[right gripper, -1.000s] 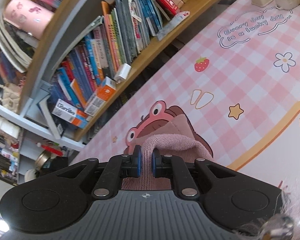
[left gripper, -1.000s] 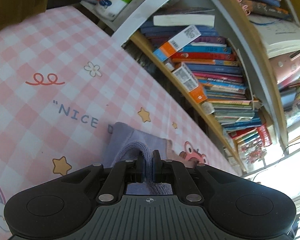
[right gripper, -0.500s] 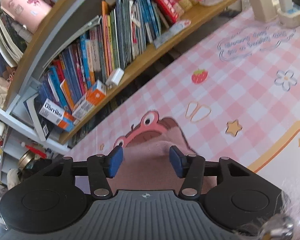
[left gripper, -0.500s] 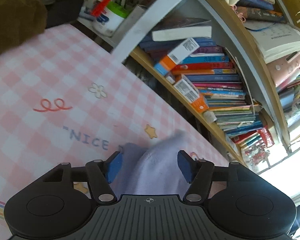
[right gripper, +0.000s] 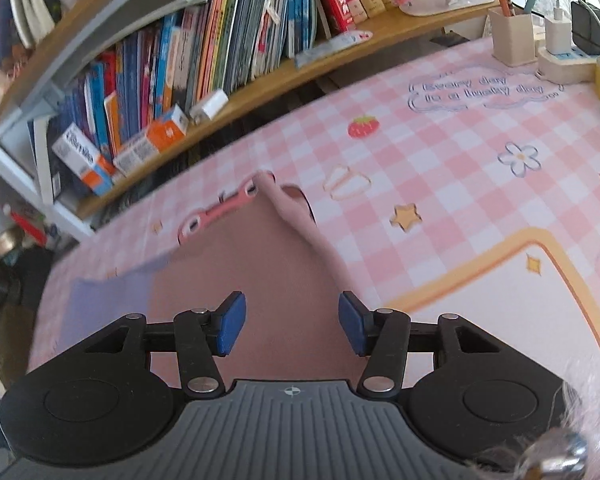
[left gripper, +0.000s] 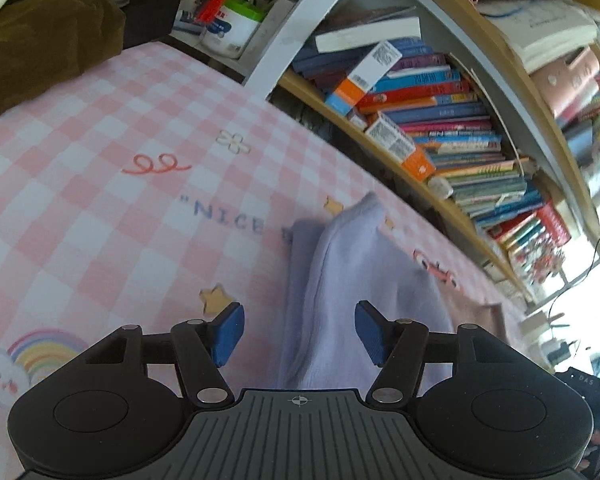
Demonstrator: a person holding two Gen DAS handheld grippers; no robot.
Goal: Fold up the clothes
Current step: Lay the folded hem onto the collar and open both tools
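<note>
Surface (left gripper: 100, 152): 1, covered w/ pink-and-white check mat, printed w/ stars, flowers, rainbow, strawberry, frog figure, text "NICE" and a cloud-framed caption. Takes up most of both views.

Bookshelf (right gripper: 228, 92): 1 wooden shelf board w/ grey-white uprights, running along far edge of surface. Packed w/ books, too many to count; some upright, some stacked flat. 2 orange-and-white boxes (left gripper: 364, 76) visible in left wrist view, leaning on the books.

Garment (left gripper: 364, 280): 1 knit piece, 2 colours. Lilac part seen in left wrist view, pink part (right gripper: 260, 272) in right wrist view; lilac strip also at left of pink in right view. Lies on surface, mid-mat, partly over the frog print. Far corners of both parts look lifted/folded over; some motion blur, edges not sharp.

Brown cloth heap (left gripper: 40, 40): 1, far left corner of surface.

Left hand-held gripper (left gripper: 298, 330): jaws wide apart, blue pads (left gripper: 230, 332) clear of fabric, holding nothing. Lilac part lies below/between the fingers.

Right hand-held gripper (right gripper: 292, 326): jaws wide apart, empty; pink part directly under it.

Small items, right view far corner: 1 beige pen holder (right gripper: 512, 36), 1 power strip (right gripper: 568, 64) w/ 2 plugs/chargers in it. Left view far corner: 1 white tub (left gripper: 232, 28) w/ green rim.
</note>
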